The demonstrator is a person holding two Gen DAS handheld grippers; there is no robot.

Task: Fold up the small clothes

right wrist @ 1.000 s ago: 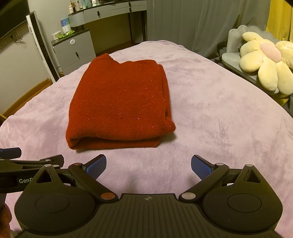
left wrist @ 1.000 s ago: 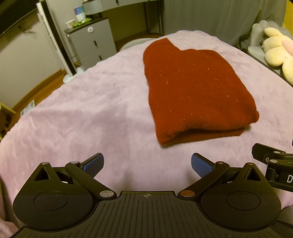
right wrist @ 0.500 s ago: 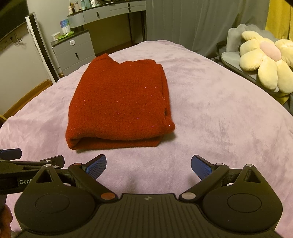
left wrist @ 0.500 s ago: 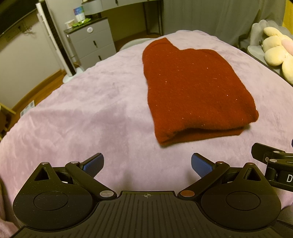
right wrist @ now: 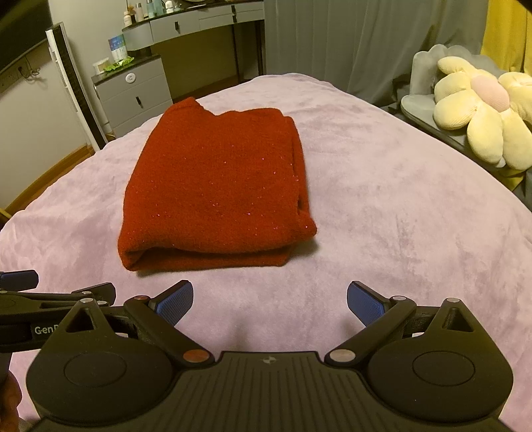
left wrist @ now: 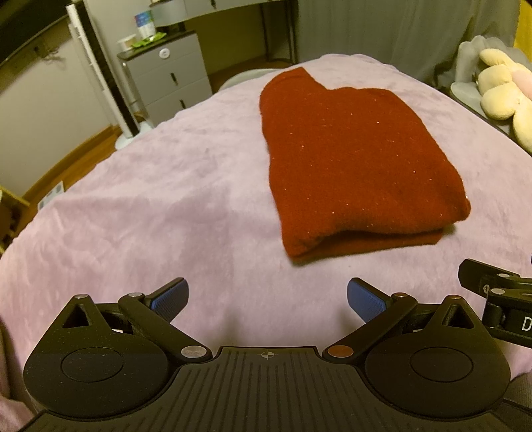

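"Gen" on left gripper [right wrist: 20, 327], "D" on right gripper [left wrist: 518, 324]

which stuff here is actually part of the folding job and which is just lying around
Part of the job:
- red sweater, folded on the purple blanket
- left claw, open, empty
- right claw, open, empty

Just lying about:
- flower pillow on the chair at the right
- grey drawers
- tower fan
- desk with bottles
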